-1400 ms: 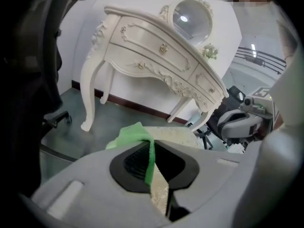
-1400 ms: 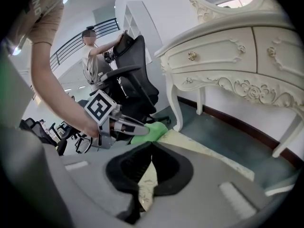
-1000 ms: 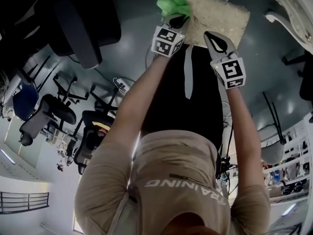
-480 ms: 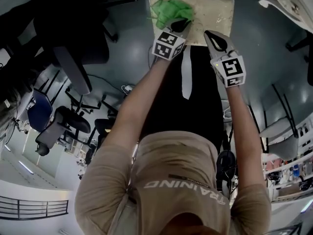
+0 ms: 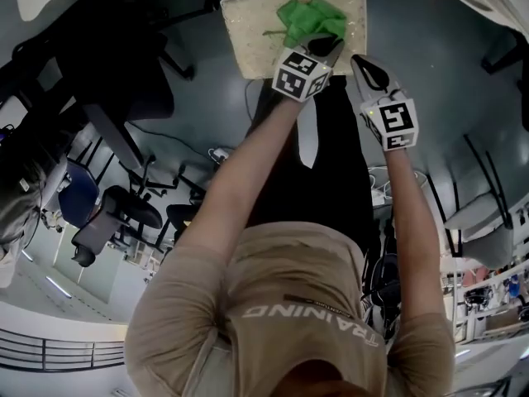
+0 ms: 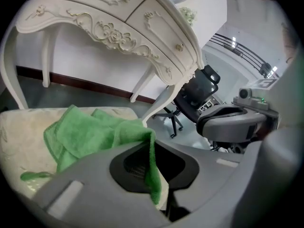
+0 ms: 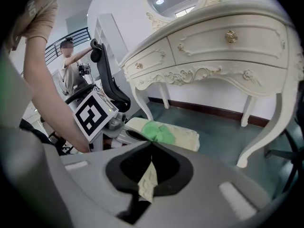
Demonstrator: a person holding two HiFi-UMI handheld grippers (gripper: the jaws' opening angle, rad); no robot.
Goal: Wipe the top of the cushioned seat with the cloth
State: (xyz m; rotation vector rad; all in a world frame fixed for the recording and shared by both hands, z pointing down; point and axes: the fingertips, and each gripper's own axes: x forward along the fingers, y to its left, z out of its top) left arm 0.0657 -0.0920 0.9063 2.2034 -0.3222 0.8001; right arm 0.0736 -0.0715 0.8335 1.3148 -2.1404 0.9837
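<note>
Right gripper point(image 5: 364, 63), just off the seat's corner: fingers clenched on a pale scrap point(image 7: 147, 178). Left gripper point(image 5: 324, 46): fingers clamp the green cloth point(image 5: 309, 16), lying on the cushioned seat point(image 5: 250, 25), frame top centre. The cloth has crossed from the seat's left edge to its right half, so the wipe stroke is likely progressing.

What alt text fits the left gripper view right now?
The left gripper is shut on a green cloth that lies bunched on the cream cushioned seat. Behind stands an ornate white table, with a black office chair and the right gripper to the right.
</note>
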